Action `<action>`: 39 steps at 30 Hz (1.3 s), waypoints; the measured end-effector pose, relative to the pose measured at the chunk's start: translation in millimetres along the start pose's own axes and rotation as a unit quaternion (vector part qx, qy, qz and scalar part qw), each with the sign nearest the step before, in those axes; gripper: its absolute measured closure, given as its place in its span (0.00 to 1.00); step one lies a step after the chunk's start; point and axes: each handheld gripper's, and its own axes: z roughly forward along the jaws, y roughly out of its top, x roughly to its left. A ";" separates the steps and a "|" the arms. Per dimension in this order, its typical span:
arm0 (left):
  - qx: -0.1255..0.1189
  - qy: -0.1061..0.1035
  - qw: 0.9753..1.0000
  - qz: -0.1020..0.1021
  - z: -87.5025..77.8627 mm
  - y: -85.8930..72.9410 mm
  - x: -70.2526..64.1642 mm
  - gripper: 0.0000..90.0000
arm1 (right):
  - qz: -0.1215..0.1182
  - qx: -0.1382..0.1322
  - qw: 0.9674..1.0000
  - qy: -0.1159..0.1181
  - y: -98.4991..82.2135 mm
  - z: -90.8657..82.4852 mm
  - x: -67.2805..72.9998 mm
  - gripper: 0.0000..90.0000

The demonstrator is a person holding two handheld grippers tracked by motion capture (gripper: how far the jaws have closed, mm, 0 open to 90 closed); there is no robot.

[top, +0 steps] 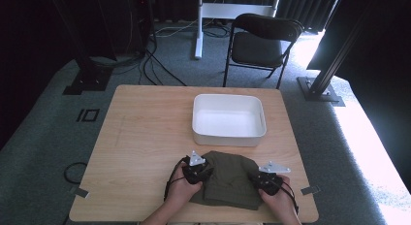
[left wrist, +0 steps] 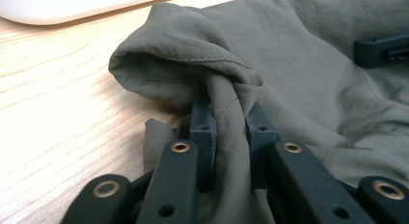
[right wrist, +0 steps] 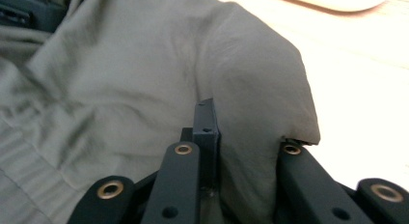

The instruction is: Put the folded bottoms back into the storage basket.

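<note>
On the near edge of the table (top: 145,137), a folded olive garment (top: 228,184) is pinched at its left side by the left tongs (left wrist: 230,122) and at its right by the right tongs (right wrist: 241,137), seemingly ready for a level lift toward the white tub (top: 229,119) just beyond.

Olive cloth (left wrist: 308,84): matt woven fabric w/ stitched seams, soft creases. Desk (top: 145,137): pale wood-grain, smooth, slight sheen. Tub (top: 229,119): white plastic, smooth. 2 grippers' arms: matt black plastic w/ brass-look rivets.
</note>
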 end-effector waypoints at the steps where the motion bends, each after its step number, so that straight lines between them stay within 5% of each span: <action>1: 0.002 -0.002 1.000 0.002 -2.7 1.9 -0.4 0.91 | 0.005 -0.002 1.000 0.004 2.6 -2.4 -0.5 0.89; 22: -0.073 -0.029 0.997 0.001 -57.3 46.6 2.1 0.92 | 0.018 -0.076 0.995 0.069 61.1 -52.7 -4.4 0.90; 39: -0.114 -0.031 0.993 0.003 -77.8 92.0 11.9 0.92 | 0.011 -0.116 0.990 0.074 111.0 -69.9 -15.4 0.90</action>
